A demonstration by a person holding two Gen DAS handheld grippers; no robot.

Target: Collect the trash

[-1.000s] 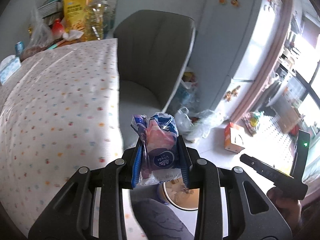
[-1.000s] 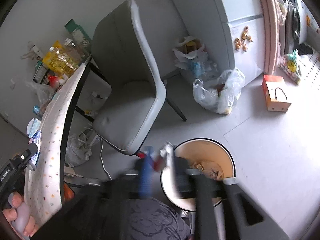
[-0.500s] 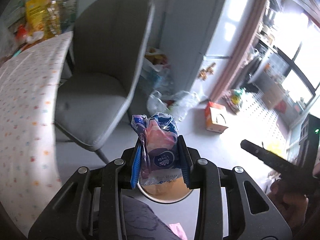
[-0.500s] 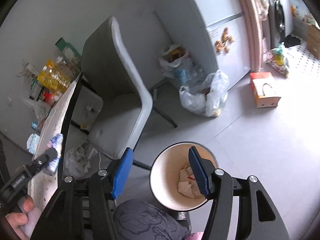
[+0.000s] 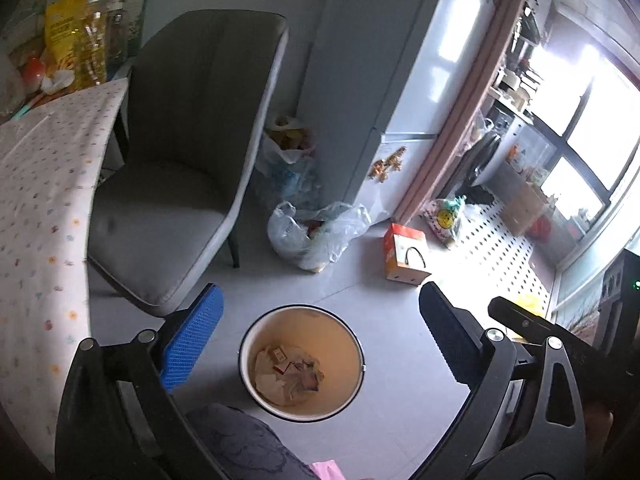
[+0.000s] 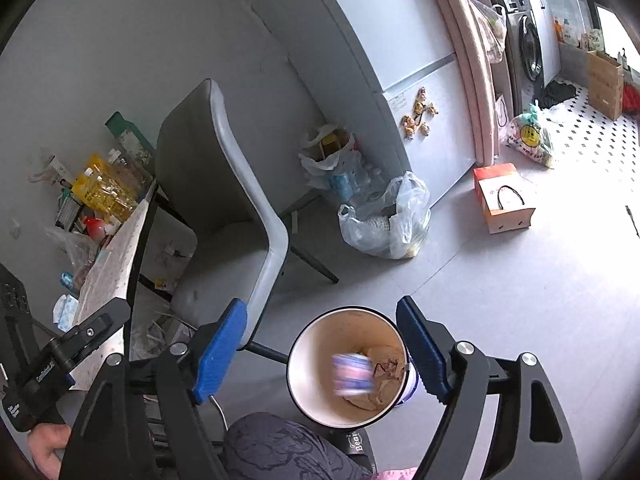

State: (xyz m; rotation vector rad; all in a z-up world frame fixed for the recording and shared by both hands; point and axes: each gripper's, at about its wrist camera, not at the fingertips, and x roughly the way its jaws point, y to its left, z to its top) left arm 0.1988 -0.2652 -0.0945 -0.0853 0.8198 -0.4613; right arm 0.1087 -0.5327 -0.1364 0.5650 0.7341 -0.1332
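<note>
Over the round cream-lined trash bin [image 5: 302,362] on the grey floor we hold both grippers. Our left gripper [image 5: 320,344] has just been opening and its jaws stand spread wide, nothing between them. Our right gripper [image 6: 320,354] has also just been opening, jaws apart and empty, framing the bin's rim. Right wrist view shows a blurred blue-and-pink tissue packet [image 6: 353,374] inside the bin mouth, above crumpled brown paper scraps [image 6: 384,376]. Grey padded chair [image 5: 188,168] stands beside the dotted tablecloth table [image 5: 44,200]; clear plastic bag [image 5: 316,232] near the white fridge [image 5: 416,92].
</note>
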